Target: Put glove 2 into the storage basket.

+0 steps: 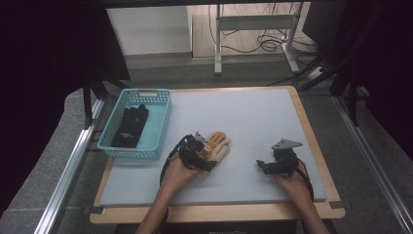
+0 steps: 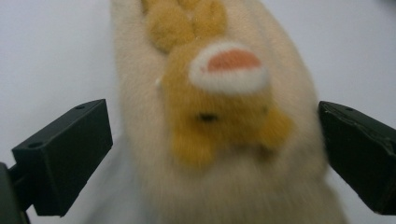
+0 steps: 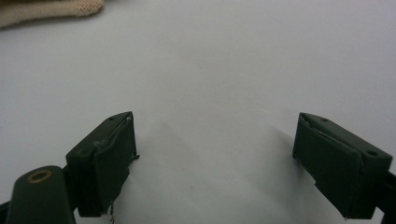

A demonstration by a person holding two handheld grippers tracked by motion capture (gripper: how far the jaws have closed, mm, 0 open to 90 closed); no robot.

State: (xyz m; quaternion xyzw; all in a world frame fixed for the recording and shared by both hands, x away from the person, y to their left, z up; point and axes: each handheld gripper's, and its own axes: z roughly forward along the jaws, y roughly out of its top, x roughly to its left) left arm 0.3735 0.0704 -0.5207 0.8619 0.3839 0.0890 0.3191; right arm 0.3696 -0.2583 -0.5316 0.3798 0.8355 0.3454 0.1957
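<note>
- Cream fleece glove with yellow-orange animal face patch (image 1: 218,147) lies flat on the pale grey foam mat (image 1: 253,122), left of centre, near your edge, fingers pointing away from you.
- Your left gripper (image 1: 201,155) sits over the glove's cuff end. In the left gripper view the jaws stand wide apart, one on each side of the glove (image 2: 219,121); not clamped on it. Can't tell if the pads touch the fleece.
- Your right gripper (image 1: 265,165) is low over bare mat, well apart from the glove, on the right. Jaws spread wide, holding nothing. The right gripper view catches the glove's cream edge (image 3: 46,10) at top left.
- Turquoise perforated plastic basket (image 1: 158,127) stands at the mat's left edge, a black glove (image 1: 130,126) lying inside it.
- Mat rests on a wooden board (image 1: 311,141).
</note>
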